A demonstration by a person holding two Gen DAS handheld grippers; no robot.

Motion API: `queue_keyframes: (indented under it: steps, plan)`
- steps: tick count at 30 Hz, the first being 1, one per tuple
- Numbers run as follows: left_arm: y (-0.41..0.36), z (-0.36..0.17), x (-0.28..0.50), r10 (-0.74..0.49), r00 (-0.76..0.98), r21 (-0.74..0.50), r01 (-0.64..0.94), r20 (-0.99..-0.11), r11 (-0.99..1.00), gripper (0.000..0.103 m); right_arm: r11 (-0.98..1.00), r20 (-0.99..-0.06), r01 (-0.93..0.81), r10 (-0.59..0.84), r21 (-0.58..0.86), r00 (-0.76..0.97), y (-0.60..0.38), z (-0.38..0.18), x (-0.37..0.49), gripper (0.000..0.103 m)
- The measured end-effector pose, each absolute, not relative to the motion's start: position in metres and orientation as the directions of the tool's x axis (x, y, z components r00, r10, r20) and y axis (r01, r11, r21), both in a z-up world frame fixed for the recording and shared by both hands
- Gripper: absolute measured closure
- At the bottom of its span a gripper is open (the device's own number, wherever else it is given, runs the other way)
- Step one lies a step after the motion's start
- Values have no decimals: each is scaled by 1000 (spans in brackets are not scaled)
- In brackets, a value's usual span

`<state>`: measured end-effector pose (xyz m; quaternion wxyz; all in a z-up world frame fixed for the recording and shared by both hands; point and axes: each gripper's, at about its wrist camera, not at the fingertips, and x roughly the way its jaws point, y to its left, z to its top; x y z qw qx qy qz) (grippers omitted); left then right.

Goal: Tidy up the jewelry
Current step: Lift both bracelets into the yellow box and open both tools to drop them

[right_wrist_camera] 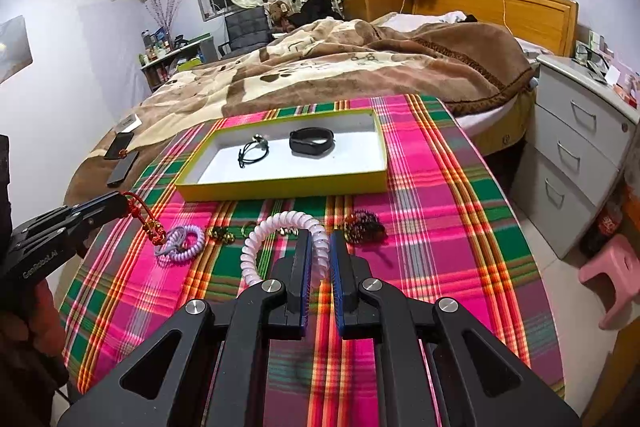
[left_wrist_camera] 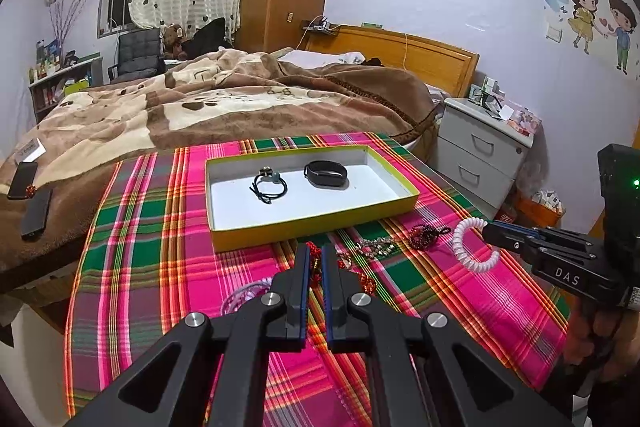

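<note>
Here we see the left hand-held gripper (left_wrist_camera: 316,251) at the lower centre of the left wrist view, its jaws pinching a red beaded cord (left_wrist_camera: 315,263) that hangs down toward the plaid cloth (left_wrist_camera: 160,219) on the desk. In the right wrist view the same cord (right_wrist_camera: 140,211) dangles from that gripper at the left edge of the frame, its lower end near a purple coil hair tie (right_wrist_camera: 182,241). The right hand-held gripper (right_wrist_camera: 320,243) at lower centre is pinching a white coil bracelet (right_wrist_camera: 264,243), lifted off the cloth. Beside it at centre right lies a dark bead bracelet (right_wrist_camera: 366,223), and a gold chain (right_wrist_camera: 224,233) lies at centre left. Above, in the middle of the frame, the yellow-walled tray (right_wrist_camera: 280,187) holds a black hair tie (right_wrist_camera: 252,149) and a black band (right_wrist_camera: 311,141), apart from each other.
</note>
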<state>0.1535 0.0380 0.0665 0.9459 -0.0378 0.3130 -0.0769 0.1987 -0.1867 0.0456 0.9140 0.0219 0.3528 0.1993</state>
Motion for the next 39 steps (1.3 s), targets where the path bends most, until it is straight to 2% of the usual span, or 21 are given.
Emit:
queue_keyframes:
  steps: [22,39]
  plan:
    - [66,65,234,-121,789,-84,88,-602,993,98,920,-641,-364,366,143,674,-168,51,274,94]
    - [94,41,324,-59,777,-49,37,-627,998,98,943,-701,-311,303,120,646,-155,20,374,94]
